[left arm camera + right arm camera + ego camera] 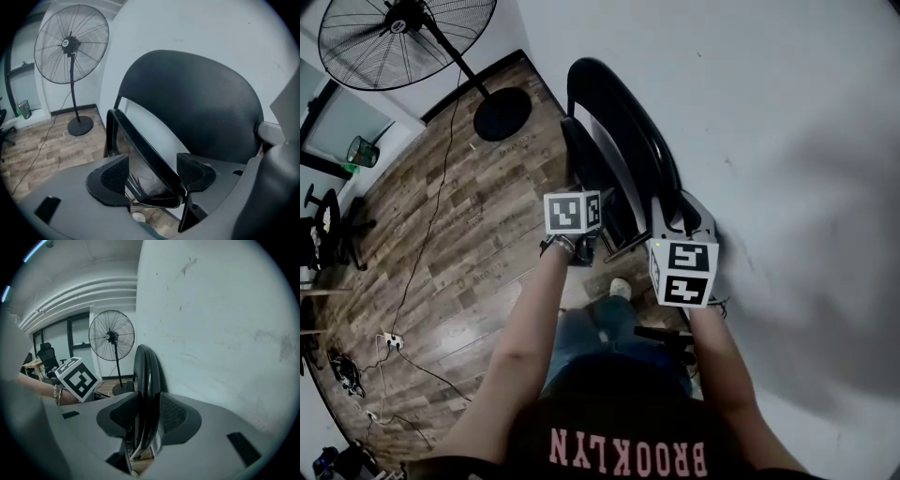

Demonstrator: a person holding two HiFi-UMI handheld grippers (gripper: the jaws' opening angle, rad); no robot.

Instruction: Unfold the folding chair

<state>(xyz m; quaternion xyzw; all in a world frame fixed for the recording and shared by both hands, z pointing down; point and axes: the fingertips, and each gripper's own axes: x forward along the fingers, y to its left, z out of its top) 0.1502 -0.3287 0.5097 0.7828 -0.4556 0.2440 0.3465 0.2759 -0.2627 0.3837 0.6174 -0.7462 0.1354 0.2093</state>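
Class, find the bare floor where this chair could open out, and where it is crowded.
Free: wood floor between the folding chair and the fan base. Crowded: the chair's other side, close by the wall; cables lower left.

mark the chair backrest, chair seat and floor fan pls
chair backrest (197,103), left gripper view, centre of the panel.
chair seat (150,157), left gripper view, dark front edge.
floor fan (375,52), head view, grille.

Head camera: above the person, facing steeply down onto the floor (469,234), with the chair (628,141) against the wall (750,112).
Left tool (584,246) camera: very near, looks along its jaws at the chair's seat and back; fan (70,44) beyond, left.
Right tool (675,225) camera: very near, sights the chair back edge-on; wall at right.
Shared: chair and fan show in all three views.
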